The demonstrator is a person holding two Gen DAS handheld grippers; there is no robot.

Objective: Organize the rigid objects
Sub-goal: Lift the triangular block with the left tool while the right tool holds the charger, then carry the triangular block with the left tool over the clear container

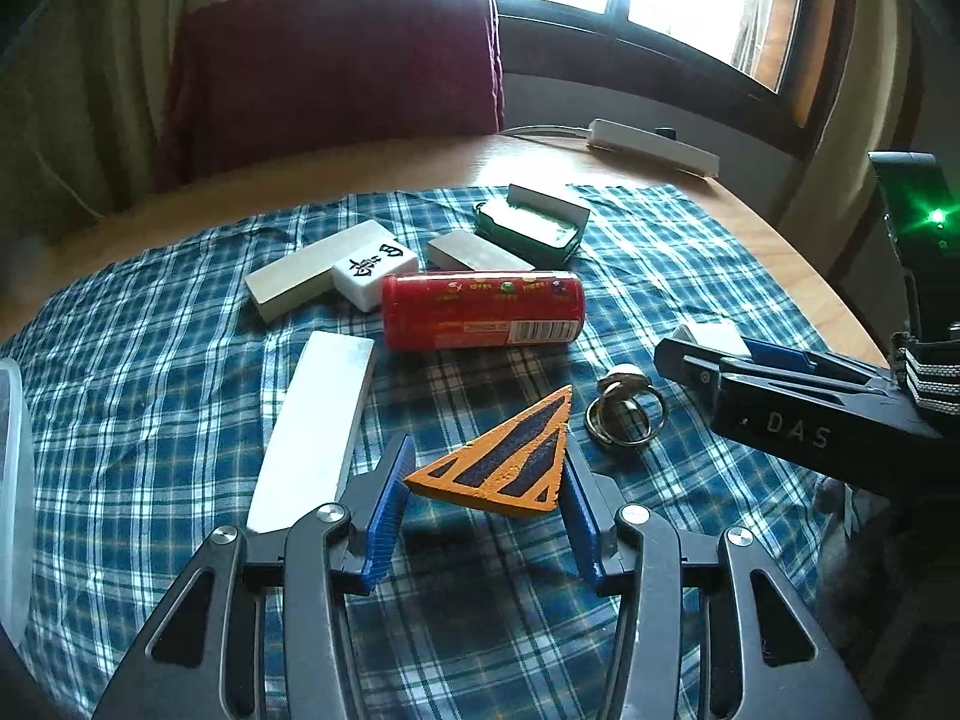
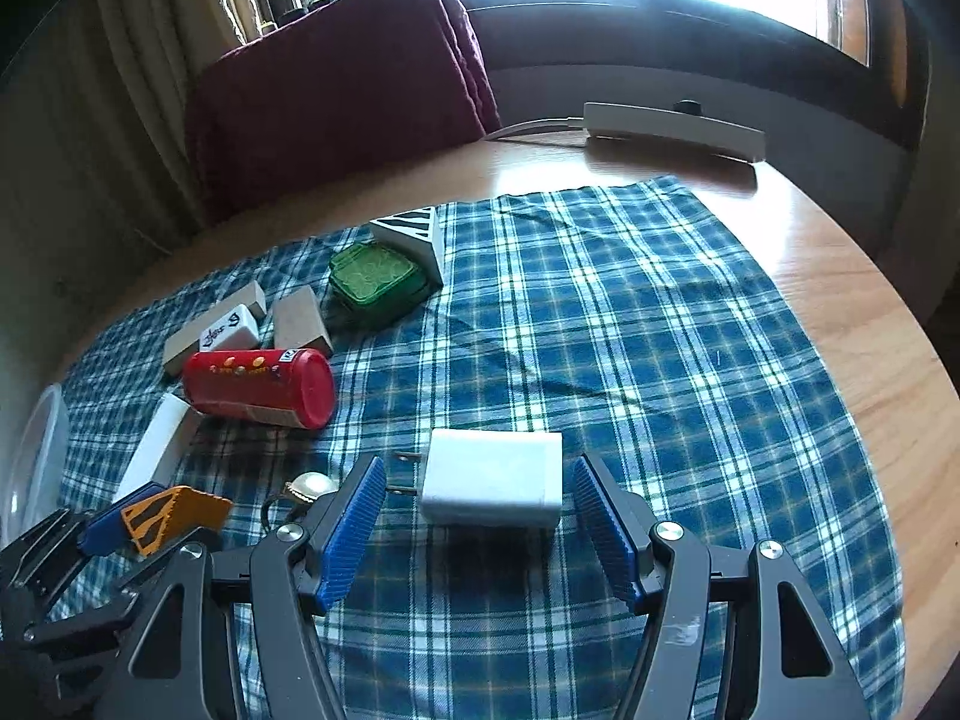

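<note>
An orange triangular block with dark stripes (image 1: pixel 504 468) sits between the blue pads of my left gripper (image 1: pixel 489 450), which touch its left corner and right edge, so the gripper is shut on it. The same block (image 2: pixel 174 513) shows at the lower left of the right wrist view. My right gripper (image 2: pixel 480 468) stands open around a white charger (image 2: pixel 492 477) lying on the plaid cloth (image 2: pixel 660 360), with a gap on each side and the charger's prongs pointing at the left pad. In the left wrist view the right gripper (image 1: pixel 702 354) is at the right, by the charger (image 1: pixel 714 336).
On the cloth lie a red can (image 1: pixel 480 312), a mahjong tile (image 1: pixel 375 270), wooden blocks (image 1: pixel 288 282), a long white block (image 1: pixel 318 432), a green box (image 1: pixel 528 228) and metal rings (image 1: pixel 624 414). A clear container (image 1: pixel 12 480) stands far left. A power strip (image 1: pixel 654 144) lies at the back.
</note>
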